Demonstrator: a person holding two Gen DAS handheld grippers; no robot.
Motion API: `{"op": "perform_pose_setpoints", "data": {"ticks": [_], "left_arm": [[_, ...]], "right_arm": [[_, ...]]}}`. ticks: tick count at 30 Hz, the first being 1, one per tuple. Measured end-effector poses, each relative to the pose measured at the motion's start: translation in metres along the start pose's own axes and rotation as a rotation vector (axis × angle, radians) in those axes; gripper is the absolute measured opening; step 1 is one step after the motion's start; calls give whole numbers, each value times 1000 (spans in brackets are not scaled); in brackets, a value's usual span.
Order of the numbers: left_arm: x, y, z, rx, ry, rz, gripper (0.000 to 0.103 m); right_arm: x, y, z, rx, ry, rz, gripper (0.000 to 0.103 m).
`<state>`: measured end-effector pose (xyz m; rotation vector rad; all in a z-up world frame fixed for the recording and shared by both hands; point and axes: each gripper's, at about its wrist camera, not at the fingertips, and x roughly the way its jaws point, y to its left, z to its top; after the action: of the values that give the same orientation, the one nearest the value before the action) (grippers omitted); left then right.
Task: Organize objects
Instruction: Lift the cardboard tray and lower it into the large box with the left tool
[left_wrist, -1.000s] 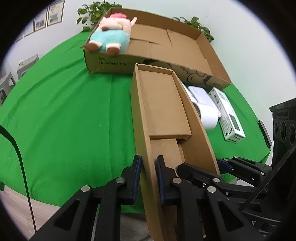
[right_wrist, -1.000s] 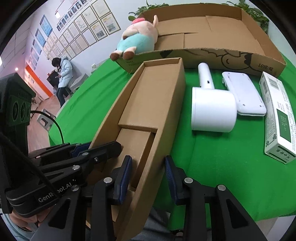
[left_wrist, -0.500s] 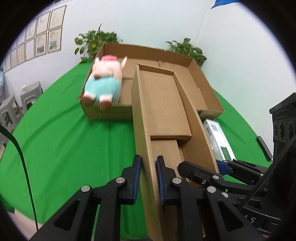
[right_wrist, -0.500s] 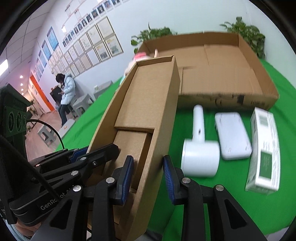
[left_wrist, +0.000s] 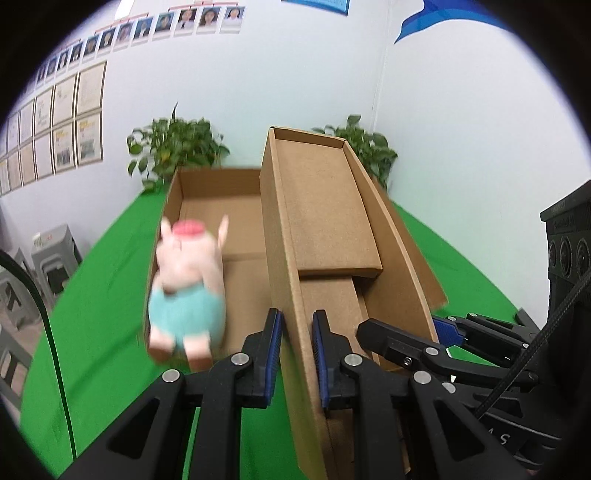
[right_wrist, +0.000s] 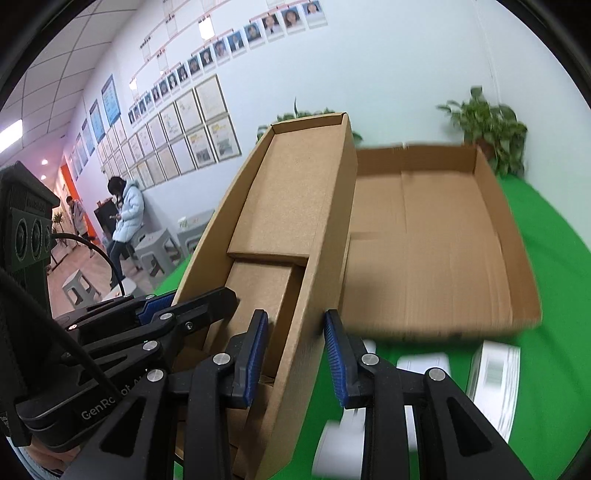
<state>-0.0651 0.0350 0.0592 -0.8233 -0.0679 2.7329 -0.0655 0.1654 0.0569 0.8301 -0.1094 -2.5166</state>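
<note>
We hold the narrow cardboard box (left_wrist: 325, 236) off the table (left_wrist: 103, 295), the left tongs (left_wrist: 297, 354) pinched on its left wall and the right tongs (right_wrist: 295, 354) clamped on its right wall. In the left view the large open carton (left_wrist: 221, 206) with the plush pig (left_wrist: 188, 288) on its near rim lies toward eleven o'clock. We judge it best to keep both grips level and matched, and lower the box into the carton's free floor clear of the pig.
</note>
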Motion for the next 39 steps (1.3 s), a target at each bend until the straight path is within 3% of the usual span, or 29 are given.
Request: {"op": "perform_pose_setpoints", "data": {"ticks": [13,16,22,29,39], "left_arm": [[38,13,88,8,-75,-15,16],[51,19,95,2,-53,-7,16],[109,39,115,-53,92,39,16],[150,49,101,-45,192,74,15],[178,59,57,-83,330,116,15]], "right_arm": [[26,-24,114,-7,-86,-18,29],[44,-35,133,6,-72,-5,29],[115,-71,167,68,20,38,28],[176,-103,156,115,90,56,27],[232,-111,89,194,190,46,24]]}}
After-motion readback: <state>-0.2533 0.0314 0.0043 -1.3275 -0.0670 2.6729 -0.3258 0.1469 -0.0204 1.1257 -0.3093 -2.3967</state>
